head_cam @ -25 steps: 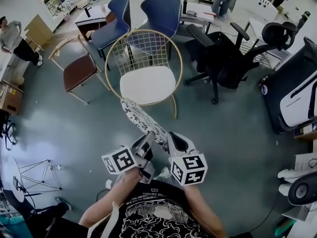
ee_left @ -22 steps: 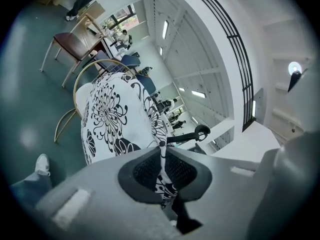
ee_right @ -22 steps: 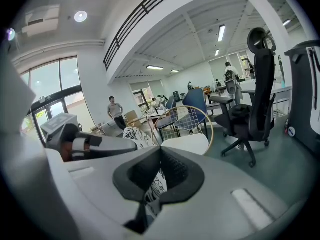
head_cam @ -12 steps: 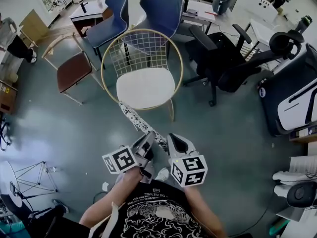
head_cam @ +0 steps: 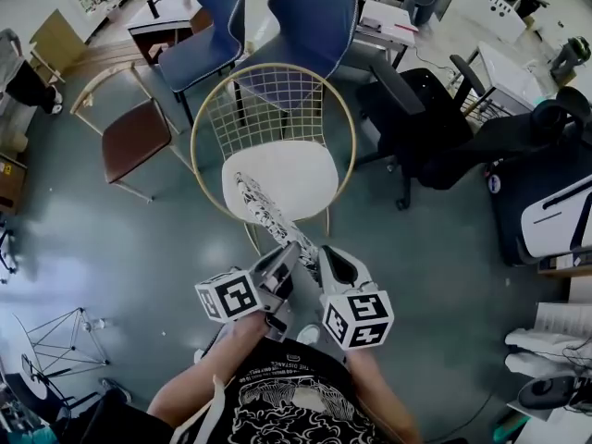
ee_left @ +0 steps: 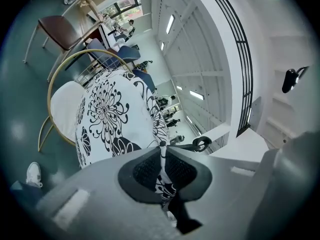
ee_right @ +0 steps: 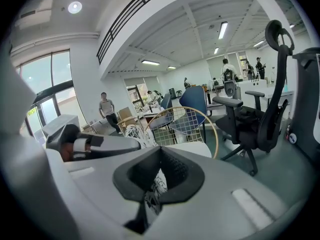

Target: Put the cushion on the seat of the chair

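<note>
A white cushion [head_cam: 268,218] with a black flower print hangs on edge between my two grippers; its far end reaches over the front of the chair's white seat [head_cam: 291,169]. The chair has a gold hoop frame and a wire back [head_cam: 268,95]. My left gripper [head_cam: 289,255] is shut on the cushion's near edge, and my right gripper [head_cam: 326,257] is shut on it just beside. In the left gripper view the cushion [ee_left: 112,116] fills the middle, with the gold hoop [ee_left: 50,91] behind it. The right gripper view shows the cushion [ee_right: 136,133] in front of the chair [ee_right: 192,121].
A black office chair [head_cam: 435,128] stands right of the gold chair. Two blue chairs [head_cam: 310,17] are behind it, and a wooden chair with a brown seat [head_cam: 125,141] is to its left. A white machine [head_cam: 555,220] is at the far right. A person [ee_right: 106,109] stands far off.
Both grippers and the cushion have come closer to the gold chair. The cushion's far end, earlier short of the seat, now lies over its front part.
</note>
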Demonstrator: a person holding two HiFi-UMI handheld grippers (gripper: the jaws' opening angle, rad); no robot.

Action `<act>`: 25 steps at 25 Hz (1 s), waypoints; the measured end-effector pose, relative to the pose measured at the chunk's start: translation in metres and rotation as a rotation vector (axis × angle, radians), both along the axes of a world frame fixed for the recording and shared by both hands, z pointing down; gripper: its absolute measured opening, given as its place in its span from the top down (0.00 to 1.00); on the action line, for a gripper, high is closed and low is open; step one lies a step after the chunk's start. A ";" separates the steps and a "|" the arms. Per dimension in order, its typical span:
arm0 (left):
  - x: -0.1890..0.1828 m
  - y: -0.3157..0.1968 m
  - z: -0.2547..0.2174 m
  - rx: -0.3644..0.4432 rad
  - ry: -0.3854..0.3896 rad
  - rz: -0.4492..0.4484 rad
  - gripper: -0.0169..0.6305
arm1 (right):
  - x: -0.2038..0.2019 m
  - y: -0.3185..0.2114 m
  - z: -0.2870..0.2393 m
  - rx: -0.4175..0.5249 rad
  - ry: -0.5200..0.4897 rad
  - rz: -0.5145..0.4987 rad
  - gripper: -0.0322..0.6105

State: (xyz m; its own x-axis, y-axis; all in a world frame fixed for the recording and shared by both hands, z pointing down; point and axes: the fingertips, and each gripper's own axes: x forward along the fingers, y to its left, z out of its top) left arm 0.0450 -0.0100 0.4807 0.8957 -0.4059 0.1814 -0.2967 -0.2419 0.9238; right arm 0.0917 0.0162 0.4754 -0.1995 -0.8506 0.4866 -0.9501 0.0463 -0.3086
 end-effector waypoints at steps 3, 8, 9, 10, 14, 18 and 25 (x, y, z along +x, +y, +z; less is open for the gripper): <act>0.001 -0.031 -0.006 0.001 0.023 0.004 0.96 | -0.002 -0.029 -0.007 0.000 0.022 0.001 0.95; 0.000 -0.076 -0.012 0.003 0.058 0.005 0.96 | -0.002 -0.069 -0.016 0.001 0.075 0.021 0.95; 0.001 -0.084 -0.013 0.005 0.065 0.005 0.96 | -0.002 -0.076 -0.019 0.004 0.088 0.024 0.95; 0.002 -0.092 -0.014 0.007 0.071 0.005 0.96 | -0.001 -0.082 -0.023 0.008 0.100 0.025 0.95; 0.004 -0.117 -0.016 0.008 0.086 -0.005 0.96 | 0.002 -0.101 -0.029 0.010 0.125 0.024 0.95; 0.009 -0.135 -0.013 0.006 0.086 -0.020 0.96 | 0.009 -0.114 -0.030 0.011 0.132 0.023 0.95; 0.023 -0.171 -0.006 -0.002 0.079 -0.095 0.96 | 0.029 -0.144 -0.028 0.024 0.125 -0.032 0.95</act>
State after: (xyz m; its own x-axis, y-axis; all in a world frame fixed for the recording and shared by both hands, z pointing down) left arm 0.0684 -0.1814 0.4752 0.8648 -0.4894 0.1122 -0.2440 -0.2144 0.9458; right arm 0.1206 -0.1278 0.4475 -0.1657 -0.8564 0.4891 -0.9789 0.0828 -0.1866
